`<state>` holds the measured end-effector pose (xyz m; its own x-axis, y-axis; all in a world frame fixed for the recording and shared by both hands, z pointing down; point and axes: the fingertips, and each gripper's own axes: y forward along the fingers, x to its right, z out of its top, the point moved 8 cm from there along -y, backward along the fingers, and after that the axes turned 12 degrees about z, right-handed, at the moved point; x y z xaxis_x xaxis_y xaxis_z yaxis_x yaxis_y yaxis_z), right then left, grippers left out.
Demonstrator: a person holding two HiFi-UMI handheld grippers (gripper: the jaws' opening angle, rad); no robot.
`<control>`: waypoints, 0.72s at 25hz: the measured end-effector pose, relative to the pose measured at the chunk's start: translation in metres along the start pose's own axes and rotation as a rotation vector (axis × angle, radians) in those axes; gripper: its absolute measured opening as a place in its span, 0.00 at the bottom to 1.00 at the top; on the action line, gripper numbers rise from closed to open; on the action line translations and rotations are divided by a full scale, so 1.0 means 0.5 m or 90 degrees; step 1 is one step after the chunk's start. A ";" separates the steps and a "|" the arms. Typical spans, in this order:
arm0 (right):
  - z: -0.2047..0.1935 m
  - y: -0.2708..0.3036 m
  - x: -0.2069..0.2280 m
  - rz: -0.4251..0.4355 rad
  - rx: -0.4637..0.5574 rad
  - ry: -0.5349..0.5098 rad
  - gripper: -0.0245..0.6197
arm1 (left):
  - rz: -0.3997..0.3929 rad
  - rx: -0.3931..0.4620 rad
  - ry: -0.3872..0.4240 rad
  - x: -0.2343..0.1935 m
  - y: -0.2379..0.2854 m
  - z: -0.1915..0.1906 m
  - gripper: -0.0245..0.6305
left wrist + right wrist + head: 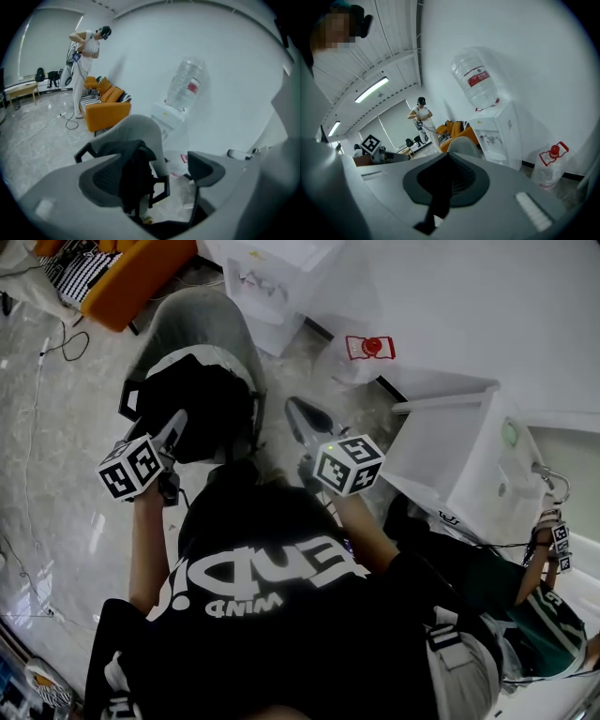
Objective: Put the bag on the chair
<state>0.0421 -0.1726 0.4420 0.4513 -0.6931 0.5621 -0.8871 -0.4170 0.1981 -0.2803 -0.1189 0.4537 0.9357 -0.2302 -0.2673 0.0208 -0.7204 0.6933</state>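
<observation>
**Left tool [157, 169], right tool [447, 180] both off bag [202, 399]**

Left spread wide, empty; right pinched shut on nothing. Lies slumped, black, on seat of grey chair [202, 320]. Looks soft, floppy, likely light; would sag wherever pinched. Best taken by strap or bunched top fold.

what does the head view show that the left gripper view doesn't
Only the head view: the right gripper with its jaws together, the wearer's black shirt and a white cabinet at the right.
Only the left gripper view: a standing person in white beside the orange sofa, with the far end of the room behind them.
Both: the black bag lying on the grey chair, the orange sofa, the white dispenser by the wall, and the left gripper, its jaws open with nothing between them.
</observation>
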 end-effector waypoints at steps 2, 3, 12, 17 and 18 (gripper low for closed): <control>-0.003 -0.011 -0.009 0.007 -0.002 -0.004 0.04 | -0.020 0.025 0.013 0.026 -0.031 0.012 0.71; -0.003 -0.017 -0.014 0.010 -0.002 -0.007 0.04 | -0.029 0.035 0.020 0.037 -0.046 0.017 0.71; 0.020 -0.077 -0.056 0.012 0.017 -0.051 0.04 | -0.096 0.121 0.113 0.117 -0.162 0.014 0.41; 0.016 -0.102 -0.057 -0.006 0.035 -0.083 0.04 | -0.099 0.172 0.114 0.127 -0.176 -0.022 0.16; 0.014 -0.107 -0.056 -0.009 0.039 -0.085 0.04 | -0.098 0.183 0.117 0.129 -0.176 -0.031 0.12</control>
<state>0.0777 -0.1351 0.4102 0.4766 -0.7571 0.4468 -0.8746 -0.4595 0.1544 -0.2162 -0.0601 0.3856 0.9772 -0.0023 -0.2121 0.0914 -0.8978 0.4308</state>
